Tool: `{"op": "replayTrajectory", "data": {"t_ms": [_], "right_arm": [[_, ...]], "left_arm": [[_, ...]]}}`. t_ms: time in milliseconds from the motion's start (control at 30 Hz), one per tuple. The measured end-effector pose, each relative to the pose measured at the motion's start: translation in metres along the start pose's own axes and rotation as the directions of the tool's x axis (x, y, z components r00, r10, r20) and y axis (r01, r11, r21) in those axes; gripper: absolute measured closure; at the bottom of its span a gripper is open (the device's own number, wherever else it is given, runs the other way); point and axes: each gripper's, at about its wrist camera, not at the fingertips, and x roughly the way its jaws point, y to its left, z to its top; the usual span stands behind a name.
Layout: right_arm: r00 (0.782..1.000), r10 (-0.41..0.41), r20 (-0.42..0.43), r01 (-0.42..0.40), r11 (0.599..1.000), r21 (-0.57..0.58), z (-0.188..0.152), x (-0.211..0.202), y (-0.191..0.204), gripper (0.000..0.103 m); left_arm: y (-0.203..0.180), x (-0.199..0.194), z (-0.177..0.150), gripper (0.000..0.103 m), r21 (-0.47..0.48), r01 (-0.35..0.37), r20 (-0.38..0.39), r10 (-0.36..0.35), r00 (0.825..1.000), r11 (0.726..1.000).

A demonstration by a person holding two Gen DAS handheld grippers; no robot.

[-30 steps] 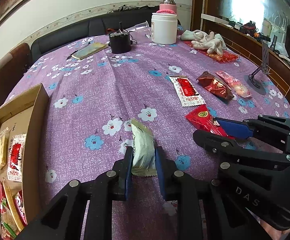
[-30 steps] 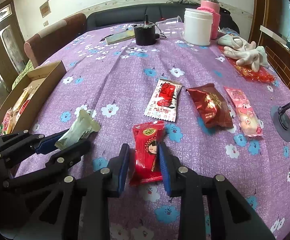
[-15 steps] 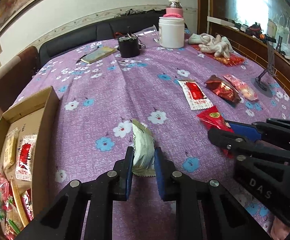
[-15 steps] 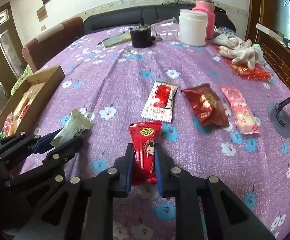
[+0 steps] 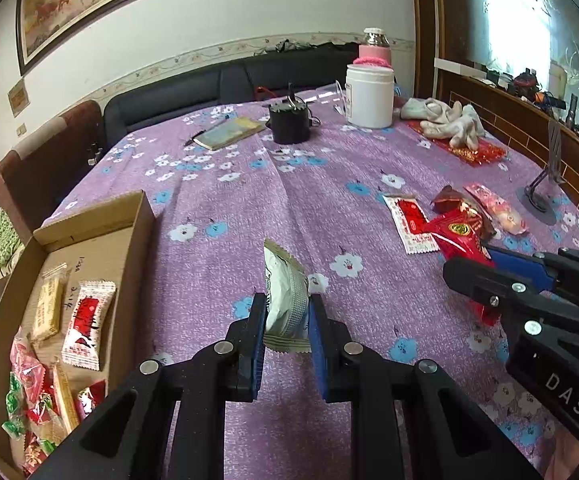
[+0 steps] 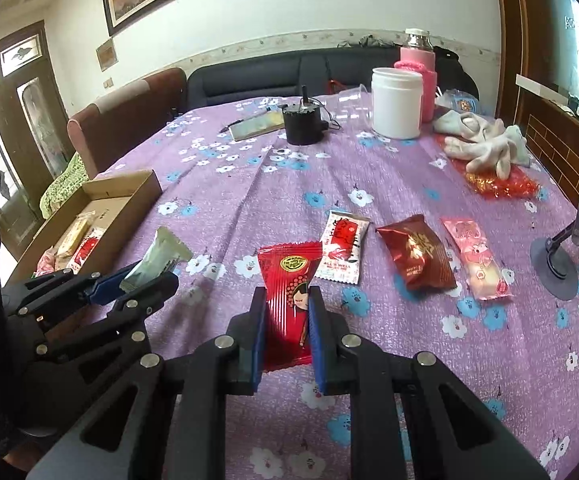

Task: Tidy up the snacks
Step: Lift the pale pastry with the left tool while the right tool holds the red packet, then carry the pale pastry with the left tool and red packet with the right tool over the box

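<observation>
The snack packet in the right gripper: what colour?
Red, with a cartoon girl printed on it; clearest in the right wrist view.

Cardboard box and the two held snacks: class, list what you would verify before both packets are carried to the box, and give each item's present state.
1. Left gripper clamped on the grey packet: ok, pads press both sides.
2. Right gripper clamped on the red packet: ok.
3. Both packets clear of the tablecloth: cannot tell.
4. Box open, with room: ok, bare cardboard at its far end.
5. Path to the box free: ok for the left gripper; the right one has the left gripper in between.
6. Snacks left behind: not ok, three packets remain.
</observation>
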Motion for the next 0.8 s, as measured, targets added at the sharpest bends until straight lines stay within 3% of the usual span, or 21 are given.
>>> {"op": "replayTrajectory", "data": {"t_ms": [567,800], "right_arm": [[0.998,0.004,0.06,0.001,0.997,-0.072,-0.002,-0.01,0.016,0.085],[0.998,-0.033,0.062,0.038,0.996,-0.081,-0.003,-0.005,0.017,0.085]], "left_arm": [[0.016,-0.016,0.008,0.083,-0.058,-0.02,0.066,0.024,0.998,0.998],[0.03,-0.028,0.014,0.083,-0.092,-0.023,0.102,0.033,0.994,0.995]]}}
